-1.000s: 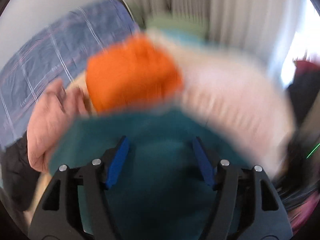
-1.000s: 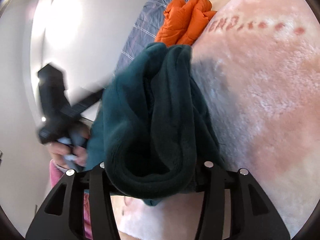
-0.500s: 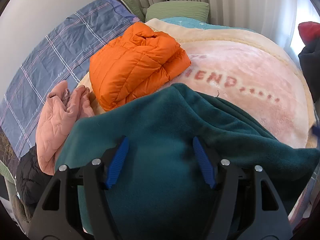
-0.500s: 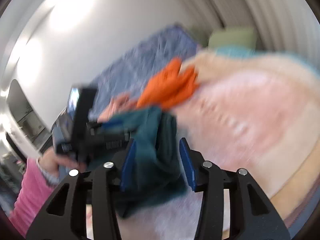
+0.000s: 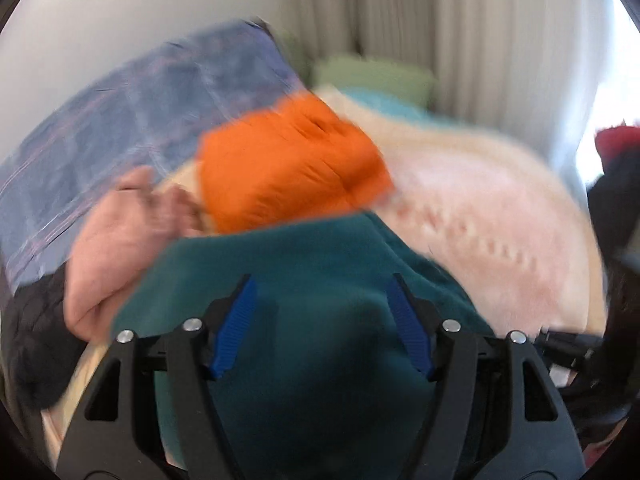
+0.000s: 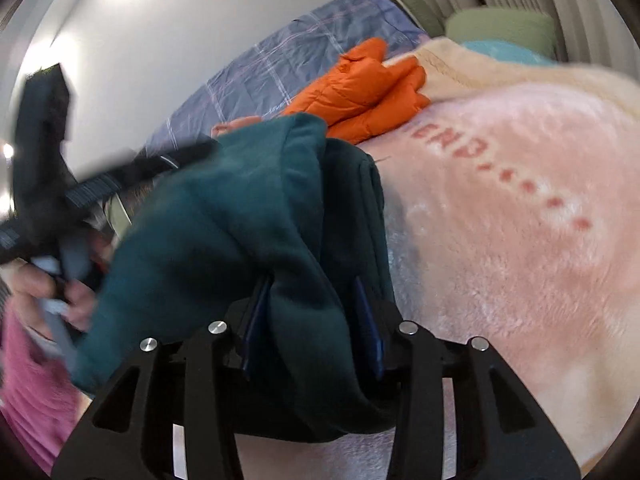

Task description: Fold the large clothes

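A dark teal fleece garment [image 5: 320, 264] lies bunched on a pink blanket [image 5: 500, 220] spread over a bed. In the blurred left wrist view my left gripper [image 5: 322, 312] hangs over the fleece. Its jaws are opening, the blue pads [image 5: 236, 328] stand wide, and the cloth swells up between them without being pinched. In the right wrist view a thick fold of the fleece [image 6: 248, 216] fills my right gripper [image 6: 312, 312], whose closing jaws press on it from both sides. The left gripper [image 6: 40, 140] shows there at the left, held by a hand [image 6: 48, 292].
A folded orange puffer jacket [image 5: 288, 172] sits beyond the fleece, a pale pink jacket [image 5: 120, 248] and a black garment [image 5: 32, 340] to its left. A blue checked quilt [image 6: 280, 64] runs along the wall, a green pillow [image 6: 500, 24] behind. Dark clothes [image 5: 616, 192] hang at the right.
My left jaws stand a little wider and that view has blurred again. The right gripper swung up toward the wall, then back over the blanket, its jaws narrowing on the fleece.
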Tool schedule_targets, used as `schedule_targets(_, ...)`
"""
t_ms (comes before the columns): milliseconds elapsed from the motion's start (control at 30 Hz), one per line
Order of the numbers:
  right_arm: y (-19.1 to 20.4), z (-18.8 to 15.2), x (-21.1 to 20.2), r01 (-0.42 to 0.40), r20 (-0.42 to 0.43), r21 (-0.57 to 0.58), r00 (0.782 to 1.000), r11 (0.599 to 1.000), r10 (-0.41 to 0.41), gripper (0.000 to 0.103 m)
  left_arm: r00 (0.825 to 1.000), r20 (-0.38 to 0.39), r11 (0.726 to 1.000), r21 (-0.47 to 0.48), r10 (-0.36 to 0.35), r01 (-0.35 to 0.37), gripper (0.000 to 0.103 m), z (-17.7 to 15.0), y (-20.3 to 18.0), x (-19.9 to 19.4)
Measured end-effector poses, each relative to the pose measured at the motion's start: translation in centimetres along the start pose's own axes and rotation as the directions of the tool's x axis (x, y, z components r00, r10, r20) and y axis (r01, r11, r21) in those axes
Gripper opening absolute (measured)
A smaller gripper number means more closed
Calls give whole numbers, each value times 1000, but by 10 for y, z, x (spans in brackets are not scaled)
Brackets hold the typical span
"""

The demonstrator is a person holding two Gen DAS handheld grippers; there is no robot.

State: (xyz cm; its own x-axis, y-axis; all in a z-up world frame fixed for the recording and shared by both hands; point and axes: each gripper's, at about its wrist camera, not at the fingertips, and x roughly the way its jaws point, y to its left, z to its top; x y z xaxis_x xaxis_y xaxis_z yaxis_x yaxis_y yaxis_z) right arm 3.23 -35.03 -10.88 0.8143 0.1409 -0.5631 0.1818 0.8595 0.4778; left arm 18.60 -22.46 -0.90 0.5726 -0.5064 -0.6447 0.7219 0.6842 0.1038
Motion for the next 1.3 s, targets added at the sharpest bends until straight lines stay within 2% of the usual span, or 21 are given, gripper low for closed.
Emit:
schedule_targets(33,-5,0,0,0,3,5,1000,1000,0,41,999,34,998,-57,19,-18,75,-5,11,-20)
schedule_targets(67,-7,-2,4,-12,4,24,1000,1000,12,41,998,65,995,-96,-13,19,76,-15,19,-41)
schedule_targets(100,-11,-3,4,-39,5,50,999,998,38,42,995,87,992,-114,-49,59,78,-26,24,-60)
schedule_targets(167,-10,-6,-1,-66,7,65,998,996,66,42,991,118,992,-103,-65,78,85,-53,22,-93)
schedule_targets(233,-4,-10,-10,-52,13,43,999,998,52,43,992,128,999,-33,-14,19,91,-90,7,-124)
schedule_targets(267,-1,-10,-12,-46,16,33,999,998,46,44,993,111,1000,4,28,-29,91,-110,-3,-132)
schedule_targets(333,4,-13,-16,-35,24,16,999,999,35,44,996,69,997,49,59,-62,91,-142,-19,-138)
schedule_targets(400,7,-11,-17,-30,28,14,999,999,30,44,1000,7,998,54,29,-29,91,-168,-32,-132)
schedule_targets(467,8,-13,-19,-24,33,12,999,1000,23,44,998,-33,997,67,43,-41,91,-175,-43,-116)
schedule_targets(600,11,-17,-19,1,53,-1,999,1000,-1,44,991,-66,990,90,118,-112,92,-168,-53,-71)
schedule_targets(667,12,-18,-20,14,63,-15,998,1000,-13,44,978,-81,978,99,190,-182,100,-163,-55,-47)
schedule_targets(733,13,-19,-20,20,69,-26,997,999,-18,44,965,-85,964,121,247,-236,101,-164,-59,-36)
schedule_targets(800,13,-20,-21,18,70,-29,997,999,-16,44,959,-81,955,143,272,-259,101,-166,-60,-32)
schedule_targets(1000,20,-25,-19,33,59,-97,998,995,-27,44,914,-160,927,106,374,-360,101,-190,-24,-38)
schedule_targets(1100,22,-26,-20,24,60,-113,998,993,-17,44,912,-176,929,88,371,-360,101,-200,-17,-40)
schedule_targets(1200,18,-26,-21,13,61,-95,998,995,-7,44,914,-158,926,115,373,-358,101,-196,-27,-41)
schedule_targets(1267,15,-26,-23,1,64,-81,998,997,4,44,948,-180,964,85,263,-252,71,-191,-33,-55)
schedule_targets(1300,13,-26,-23,-1,66,-73,998,997,6,44,965,-188,983,65,182,-173,63,-187,-35,-69)
